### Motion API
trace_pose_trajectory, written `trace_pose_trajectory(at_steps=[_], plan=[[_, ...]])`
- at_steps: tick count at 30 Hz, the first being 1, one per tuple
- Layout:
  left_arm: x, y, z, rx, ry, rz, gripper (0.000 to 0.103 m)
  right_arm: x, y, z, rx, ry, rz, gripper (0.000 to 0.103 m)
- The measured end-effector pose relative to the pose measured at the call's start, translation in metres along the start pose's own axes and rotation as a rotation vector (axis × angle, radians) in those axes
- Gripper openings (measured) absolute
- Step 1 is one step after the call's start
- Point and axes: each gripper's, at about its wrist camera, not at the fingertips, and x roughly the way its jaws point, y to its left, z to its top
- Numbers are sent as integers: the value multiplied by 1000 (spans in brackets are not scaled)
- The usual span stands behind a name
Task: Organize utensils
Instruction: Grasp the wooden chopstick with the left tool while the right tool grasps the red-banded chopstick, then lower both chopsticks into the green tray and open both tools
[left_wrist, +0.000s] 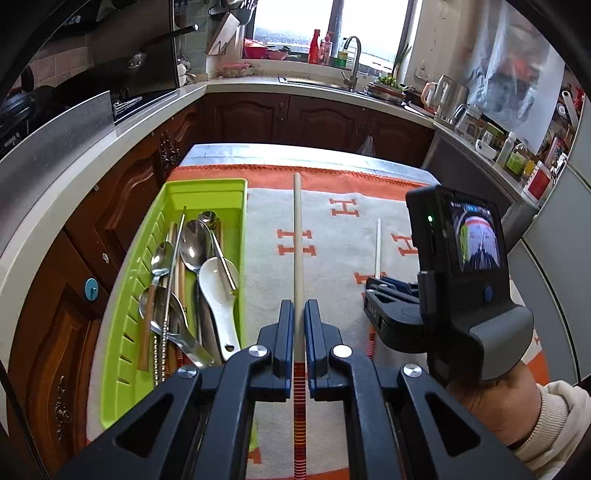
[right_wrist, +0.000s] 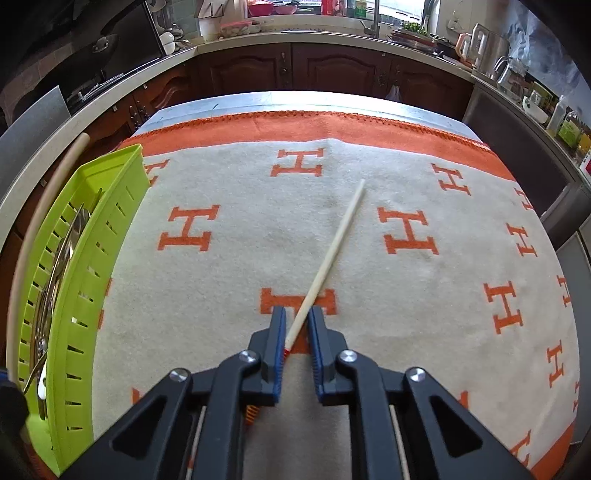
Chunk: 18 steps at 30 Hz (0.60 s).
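Observation:
My left gripper (left_wrist: 298, 308) is shut on a cream chopstick (left_wrist: 297, 236) with a red-striped handle, held above the blanket just right of the green utensil tray (left_wrist: 207, 188). The tray holds metal spoons (left_wrist: 194, 247), a white ceramic spoon (left_wrist: 218, 295) and several chopsticks. My right gripper (right_wrist: 298, 314) sits low over the blanket, its jaws around a second cream chopstick (right_wrist: 332, 251) that lies on the cloth pointing far-right; a gap shows beside the stick. The right gripper also shows in the left wrist view (left_wrist: 380, 284). The tray also shows in the right wrist view (right_wrist: 92, 236).
A white blanket with orange H marks (right_wrist: 406, 229) covers the table. Dark wooden cabinets and a pale counter (left_wrist: 110, 129) run along the left and back. A sink, kettle (right_wrist: 476, 40) and bottles stand on the far counter. The held chopstick shows at the far left (right_wrist: 37, 229).

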Motion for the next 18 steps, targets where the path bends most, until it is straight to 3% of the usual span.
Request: trace_pose_trajectory(at_steps=[5,11,18], plan=[[-11,23,14,-49,-30,7,3,-2,-16,0,88,27,79,5],[-12,50,24,-96,-27,12,3,-22,-28,1,192,36,235,5],[6,88,32,-170,9,27,4,-78,15,23,136,-1,480,5]])
